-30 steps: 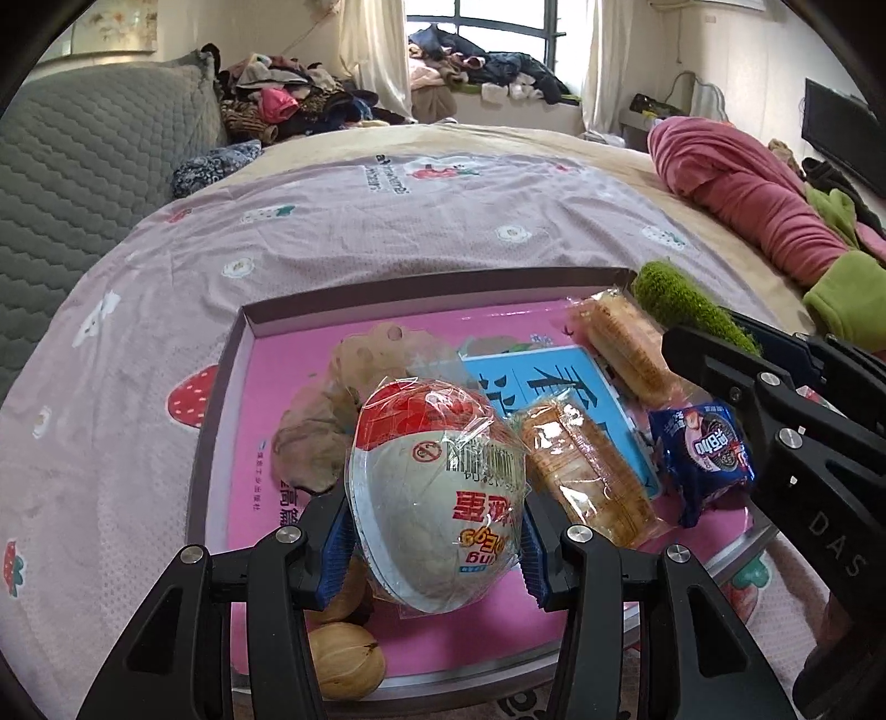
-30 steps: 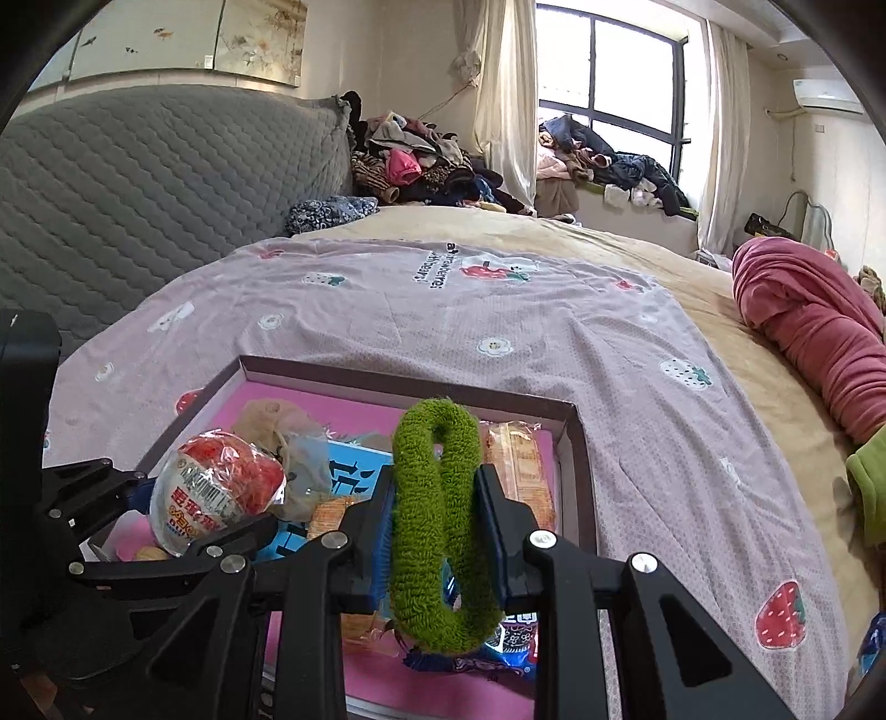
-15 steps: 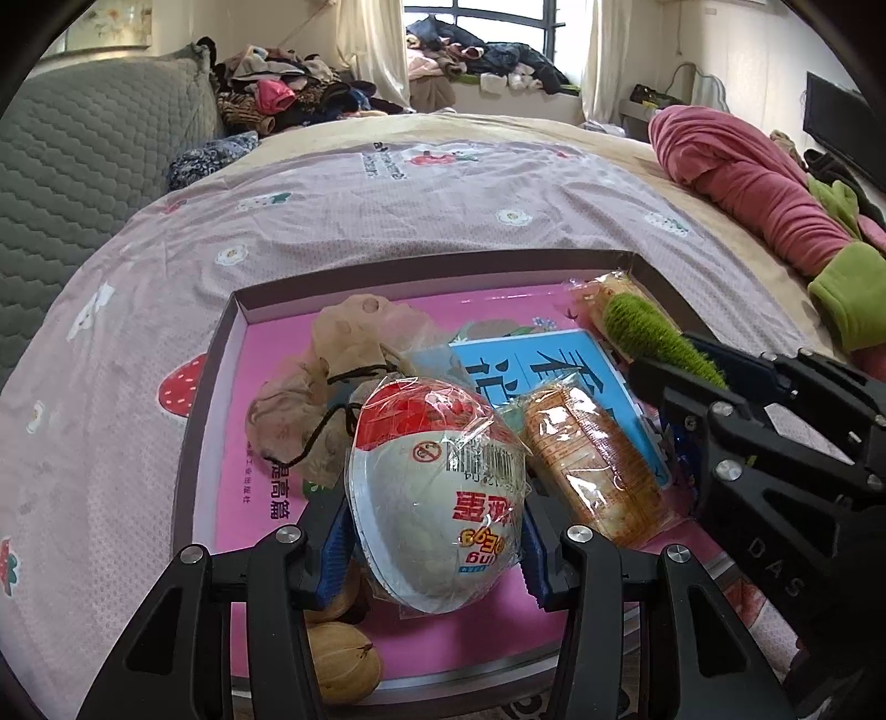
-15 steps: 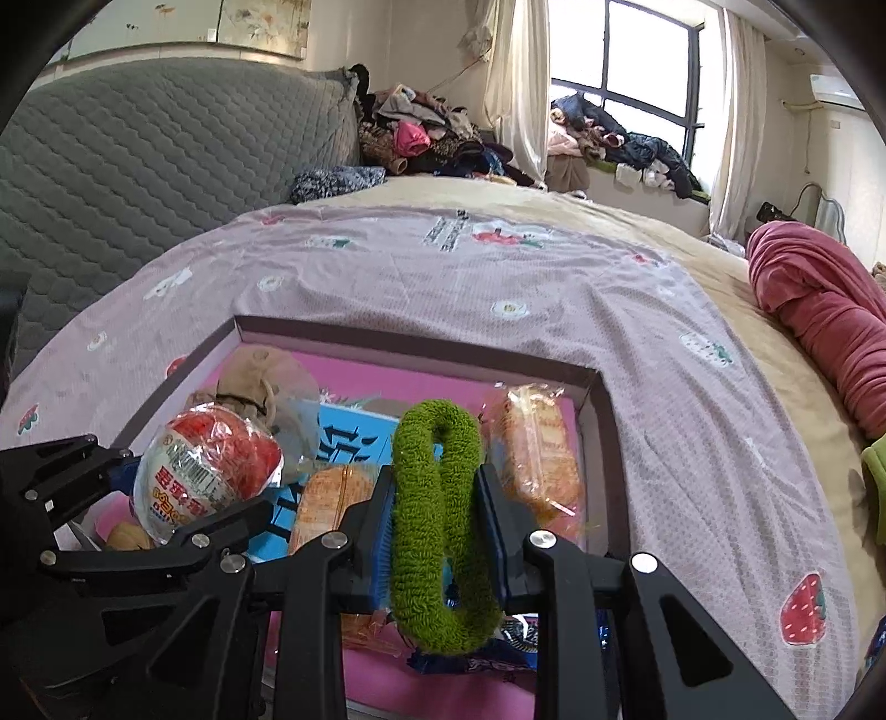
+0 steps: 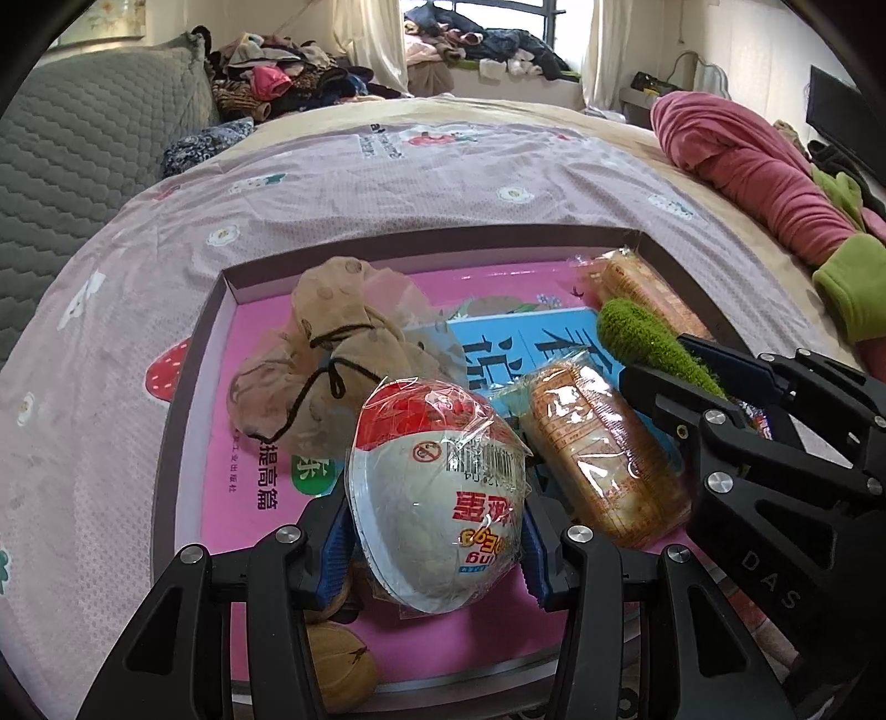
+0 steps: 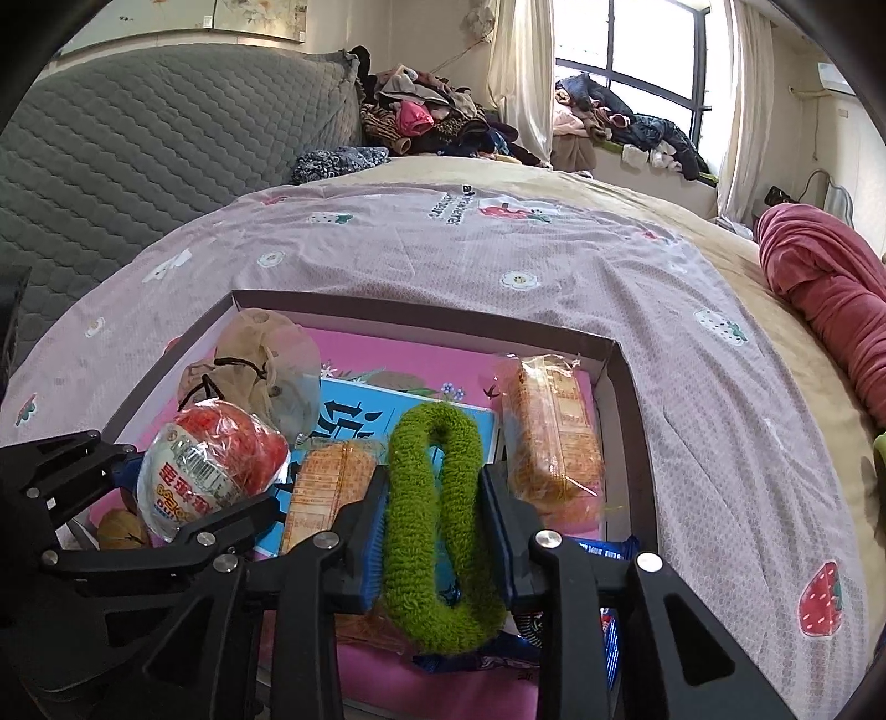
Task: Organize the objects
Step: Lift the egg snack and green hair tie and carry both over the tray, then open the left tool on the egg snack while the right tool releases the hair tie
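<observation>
In the tray (image 6: 620, 387): 2 orange cracker packs (image 6: 554, 437), 1 wrapped egg (image 5: 437, 498), 1 green scrunchie (image 6: 437, 520), 1 beige pouch (image 5: 332, 354), 1 blue book (image 5: 526, 343), 1 walnut (image 5: 338, 673).

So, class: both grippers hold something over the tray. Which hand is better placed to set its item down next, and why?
Probably the right. The right gripper holds the green loop low over the tray, jaws opening. The left gripper clamps the wrapped bowl above crowded snack packets.

Home bedroom: grey quilted headboard (image 6: 166, 138), pink strawberry-print bedsheet (image 6: 498, 266), heap of mixed clothes (image 6: 432, 119) by white-curtained window (image 6: 637, 50).
</observation>
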Demonstrator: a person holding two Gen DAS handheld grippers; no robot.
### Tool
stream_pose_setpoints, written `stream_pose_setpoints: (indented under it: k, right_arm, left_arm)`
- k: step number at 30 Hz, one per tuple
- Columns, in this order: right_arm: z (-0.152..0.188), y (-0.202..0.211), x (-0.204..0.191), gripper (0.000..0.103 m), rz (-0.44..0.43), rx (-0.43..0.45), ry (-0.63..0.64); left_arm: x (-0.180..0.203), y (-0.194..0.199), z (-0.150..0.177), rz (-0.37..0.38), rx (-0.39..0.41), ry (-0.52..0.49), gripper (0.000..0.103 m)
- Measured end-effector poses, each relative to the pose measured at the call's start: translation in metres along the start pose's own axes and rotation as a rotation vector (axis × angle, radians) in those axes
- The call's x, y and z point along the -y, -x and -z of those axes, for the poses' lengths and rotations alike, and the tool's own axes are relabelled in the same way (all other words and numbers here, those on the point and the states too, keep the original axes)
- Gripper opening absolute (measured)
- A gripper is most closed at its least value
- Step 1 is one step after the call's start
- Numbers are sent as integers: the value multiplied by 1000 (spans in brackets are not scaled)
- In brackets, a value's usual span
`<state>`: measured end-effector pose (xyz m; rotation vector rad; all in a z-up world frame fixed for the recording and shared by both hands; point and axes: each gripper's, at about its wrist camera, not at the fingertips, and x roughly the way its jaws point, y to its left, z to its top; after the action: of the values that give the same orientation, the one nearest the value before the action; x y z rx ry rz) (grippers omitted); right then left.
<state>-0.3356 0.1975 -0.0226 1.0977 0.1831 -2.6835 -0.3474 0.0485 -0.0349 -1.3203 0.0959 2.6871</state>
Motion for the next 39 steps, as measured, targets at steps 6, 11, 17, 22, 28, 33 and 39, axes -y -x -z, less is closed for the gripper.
stream_pose_setpoints:
  k: [6,11,17,22,28,33,39]
  right_arm:
    - [-1,-1,0,36,-2,-9,6]
    - [-2,-1,-1,43,0,-12,6]
    - [-3,4,0,47,13,-9,9]
    - [-4,8,0,53,13,-2,14]
    - [-5,8,-1,55,17,-13,21]
    - [-4,9,3,63,24,-19,16]
    - [-4,11,7,63,13,-14,0]
  left_arm:
    - [0,-1,0,-4,-1,5,52]
    - [-3,-3,-1,-4,-7,11,52]
    - [-8,1,-2,-15,-5,19,62]
    - [-12,5,-4,-22,-2,23,67]
    - [-13,7,-5,-32,-14,14,71]
    - [-13,7,-5,-42,-21,10,74]
    - [-12,15,-6,-52,-8,-4,75]
